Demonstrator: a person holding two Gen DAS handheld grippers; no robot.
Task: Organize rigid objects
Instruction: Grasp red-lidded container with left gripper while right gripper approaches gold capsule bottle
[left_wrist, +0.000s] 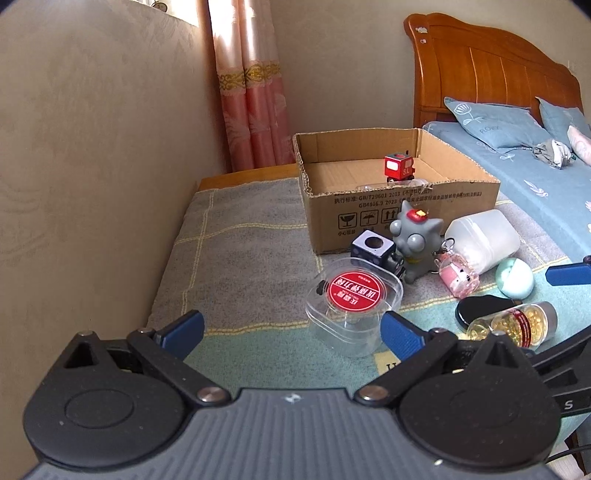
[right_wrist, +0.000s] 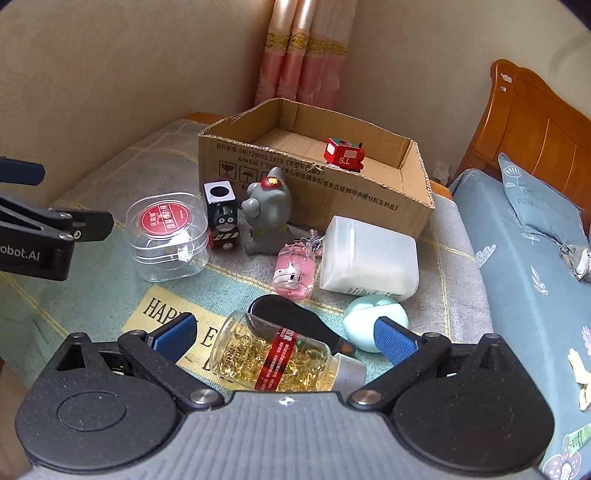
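Note:
An open cardboard box (left_wrist: 388, 218) (right_wrist: 332, 192) stands at the back of the cloth-covered table with a red toy train (left_wrist: 398, 167) (right_wrist: 344, 154) inside. In front lie a clear round case with a red label (left_wrist: 354, 295) (right_wrist: 168, 230), a dark toy train (left_wrist: 376, 251) (right_wrist: 221, 218), a grey figurine (left_wrist: 413, 240) (right_wrist: 267, 214), a pink keychain (left_wrist: 458, 277) (right_wrist: 293, 271), a white jar (left_wrist: 484, 236) (right_wrist: 369, 254), a mint egg-shaped case (left_wrist: 514, 277) (right_wrist: 369, 317), a black flat object (left_wrist: 480, 308) (right_wrist: 295, 314) and a capsule bottle (left_wrist: 517, 323) (right_wrist: 280, 360). My left gripper (left_wrist: 291, 328) is open, just short of the clear case. My right gripper (right_wrist: 284, 336) is open around the capsule bottle.
A beige wall (left_wrist: 92, 166) runs along the table's left side, with pink curtains (left_wrist: 251, 110) in the corner. A bed with blue bedding (left_wrist: 517, 173) (right_wrist: 535, 277) and a wooden headboard (right_wrist: 535, 125) lies to the right. The table cloth (left_wrist: 240, 251) is grey and green.

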